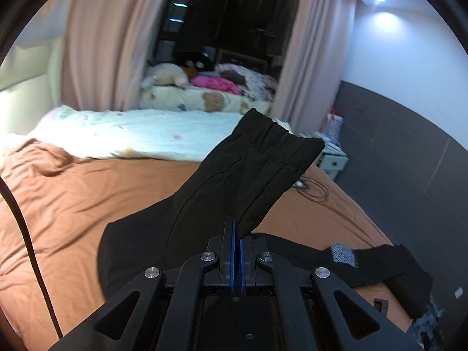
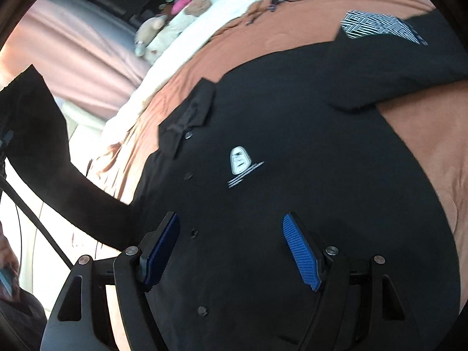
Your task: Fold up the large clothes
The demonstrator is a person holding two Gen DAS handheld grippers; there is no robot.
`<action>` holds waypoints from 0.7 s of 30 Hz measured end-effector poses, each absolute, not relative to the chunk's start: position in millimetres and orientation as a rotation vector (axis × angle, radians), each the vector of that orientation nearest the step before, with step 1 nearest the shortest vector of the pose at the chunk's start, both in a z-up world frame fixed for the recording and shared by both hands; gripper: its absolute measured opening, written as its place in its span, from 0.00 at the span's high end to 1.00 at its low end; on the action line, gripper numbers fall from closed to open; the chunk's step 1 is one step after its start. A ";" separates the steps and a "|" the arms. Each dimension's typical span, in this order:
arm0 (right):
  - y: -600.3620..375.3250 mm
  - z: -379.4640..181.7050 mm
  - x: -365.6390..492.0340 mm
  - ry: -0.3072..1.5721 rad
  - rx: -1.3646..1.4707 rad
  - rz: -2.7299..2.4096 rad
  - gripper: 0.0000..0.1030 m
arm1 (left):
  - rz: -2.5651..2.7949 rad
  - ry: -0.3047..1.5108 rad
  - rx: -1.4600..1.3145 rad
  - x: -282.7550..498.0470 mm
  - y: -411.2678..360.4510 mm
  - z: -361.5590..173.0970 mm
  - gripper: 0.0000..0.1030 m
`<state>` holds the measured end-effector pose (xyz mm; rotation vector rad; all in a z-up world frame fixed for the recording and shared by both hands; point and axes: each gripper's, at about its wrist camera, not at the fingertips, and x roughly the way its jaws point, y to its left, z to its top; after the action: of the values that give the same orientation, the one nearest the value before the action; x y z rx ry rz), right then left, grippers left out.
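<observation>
Black shirt sleeve clamped in left gripper; right gripper spread wide, empty.

One black polo shirt is seen, with one white chest emblem at 12 o'clock from centre. Four placket buttons are counted, toward 9 o'clock. Two grippers are counted, left and right. One patterned sleeve patch is shown at 1 o'clock.

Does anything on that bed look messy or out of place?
Yes: a tangle of dark cables lies loose on the orange bedsheet. The black polo shirt isn't flat either; the left claw holds one sleeve up.
</observation>
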<state>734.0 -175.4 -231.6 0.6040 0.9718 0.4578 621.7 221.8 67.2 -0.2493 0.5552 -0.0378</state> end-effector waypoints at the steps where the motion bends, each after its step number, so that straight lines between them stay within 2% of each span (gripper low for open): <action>1: -179.0 -234.7 738.1 0.974 0.623 0.446 0.30 | -0.053 0.565 -0.247 629.5 214.5 62.2 0.98; 7: -214.0 -229.8 740.7 0.956 0.717 0.395 0.30 | -0.170 0.664 -0.258 675.3 163.9 10.5 0.98; 11: -222.9 -234.7 746.9 0.941 0.774 0.367 0.30 | -0.261 0.796 -0.266 700.5 125.2 -39.0 0.96; 13: -226.8 -237.0 747.4 0.940 0.782 0.354 0.30 | -0.299 0.878 -0.271 708.3 112.4 -59.6 0.82; 15: -226.9 -238.8 747.7 0.944 0.786 0.353 0.30 | -0.320 0.908 -0.282 707.3 110.2 -72.1 0.43; 17: -225.5 -238.0 747.0 0.947 0.781 0.357 0.30 | -0.317 0.888 -0.287 699.9 116.5 -71.3 0.23; 18: -226.6 -237.0 745.3 0.946 0.781 0.366 0.30 | -0.316 0.878 -0.291 696.4 120.8 -70.4 0.17; 21: -222.5 -234.6 749.8 0.941 0.793 0.407 0.30 | -0.277 0.863 -0.308 688.1 130.6 -67.8 0.16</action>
<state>749.8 -222.5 -234.6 0.7932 0.9415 0.4069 688.1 130.6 -67.8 -0.3084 0.8634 -0.2770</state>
